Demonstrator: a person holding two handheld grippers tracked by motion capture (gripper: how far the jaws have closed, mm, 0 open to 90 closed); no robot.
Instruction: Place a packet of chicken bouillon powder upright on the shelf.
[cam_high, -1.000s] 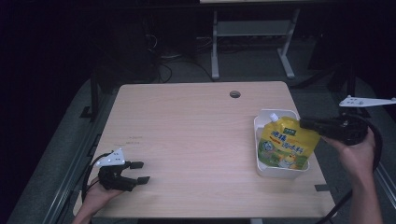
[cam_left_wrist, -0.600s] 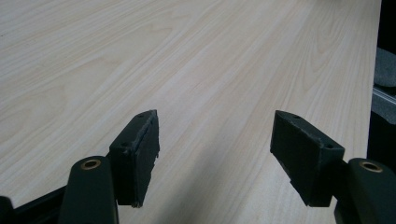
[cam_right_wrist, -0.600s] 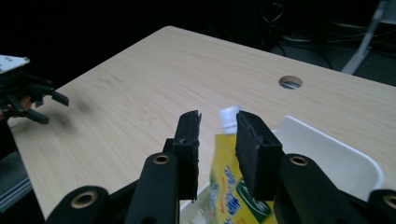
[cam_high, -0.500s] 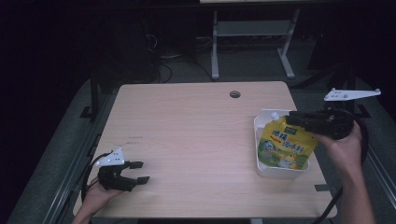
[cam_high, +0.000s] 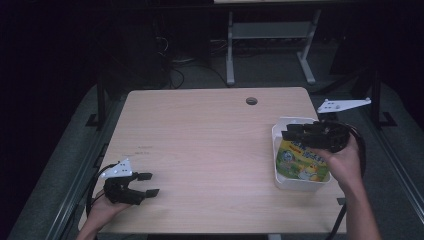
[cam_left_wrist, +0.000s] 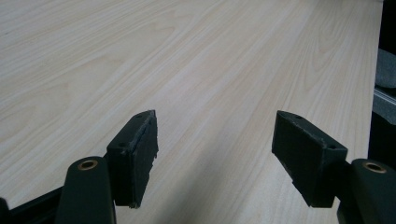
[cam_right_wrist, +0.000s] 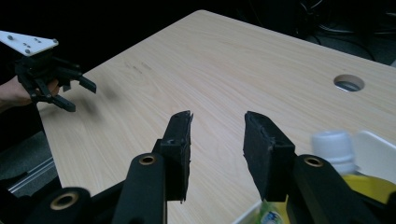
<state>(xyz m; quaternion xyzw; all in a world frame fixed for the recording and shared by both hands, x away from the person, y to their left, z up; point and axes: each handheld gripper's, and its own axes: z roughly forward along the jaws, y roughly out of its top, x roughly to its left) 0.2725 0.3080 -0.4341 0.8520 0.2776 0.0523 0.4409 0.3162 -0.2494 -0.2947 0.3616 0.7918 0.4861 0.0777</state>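
— Pouch (cam_high: 301, 161) location, high view?
— Right of frame, lying in the white tray (cam_high: 276, 150); right gripper (cam_high: 292, 135) over it, fingers just been parting, nothing between.
— Left gripper view?
— Left gripper (cam_left_wrist: 215, 154) fingers apart above bare desk (cam_left_wrist: 187, 56).
— Right gripper view?
— Pouch's cap at lower right.

My right hand-held gripper (cam_high: 287, 134) hides the pouch (cam_high: 301, 162) top; its cap (cam_right_wrist: 332, 144) is blurred, pouch cut off below.

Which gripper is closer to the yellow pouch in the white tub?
Right. The right gripper hangs just above the yellow pouch, jaws open. The left gripper waits far across the table's opposite corner.
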